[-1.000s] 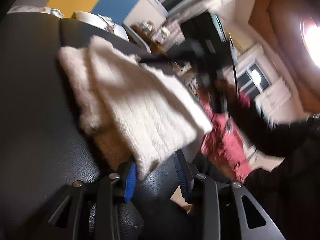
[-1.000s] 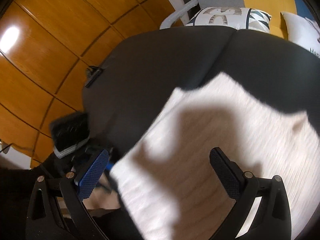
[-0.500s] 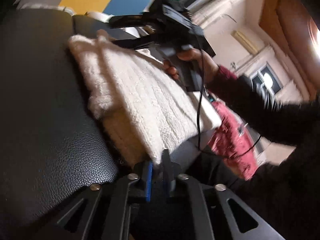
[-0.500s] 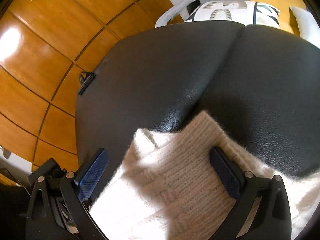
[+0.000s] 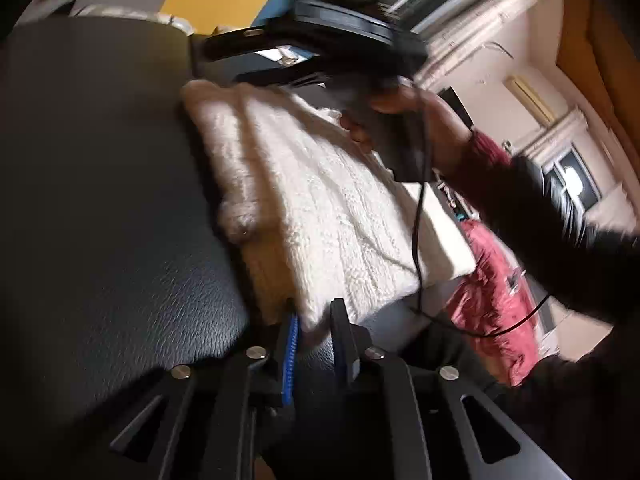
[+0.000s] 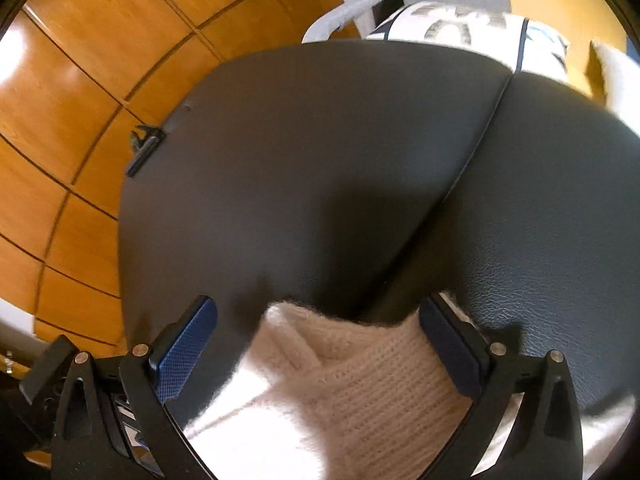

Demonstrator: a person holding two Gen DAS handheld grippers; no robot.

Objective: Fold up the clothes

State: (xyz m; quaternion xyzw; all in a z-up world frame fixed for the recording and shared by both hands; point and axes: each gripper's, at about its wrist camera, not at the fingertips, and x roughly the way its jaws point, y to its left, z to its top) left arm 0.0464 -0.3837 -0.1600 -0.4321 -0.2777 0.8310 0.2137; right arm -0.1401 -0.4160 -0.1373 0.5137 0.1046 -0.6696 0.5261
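Note:
A cream knit sweater (image 5: 320, 208) lies folded on the black leather sofa (image 5: 100, 200). My left gripper (image 5: 314, 332) has the sweater's near corner between its pads; the cloth fills the narrow gap and the jaws are opening. In the left wrist view a person's hand (image 5: 416, 120) holds my right gripper (image 5: 228, 62) over the sweater's far end. In the right wrist view the right gripper (image 6: 316, 340) stands wide open, its pads on either side of the sweater's (image 6: 352, 380) far edge, not pressing it.
The sofa seat (image 6: 320, 160) stretches beyond the sweater, with a seam down its middle. Patterned cushions (image 6: 460, 28) lean at its back. A wooden floor (image 6: 80, 100) lies to the left. Red cloth (image 5: 492, 300) hangs past the sofa's edge; a black cable (image 5: 416, 220) crosses the sweater.
My left gripper went from wide open to closed on the sweater's near corner. The right gripper moved across the sweater toward its far edge and stayed open.

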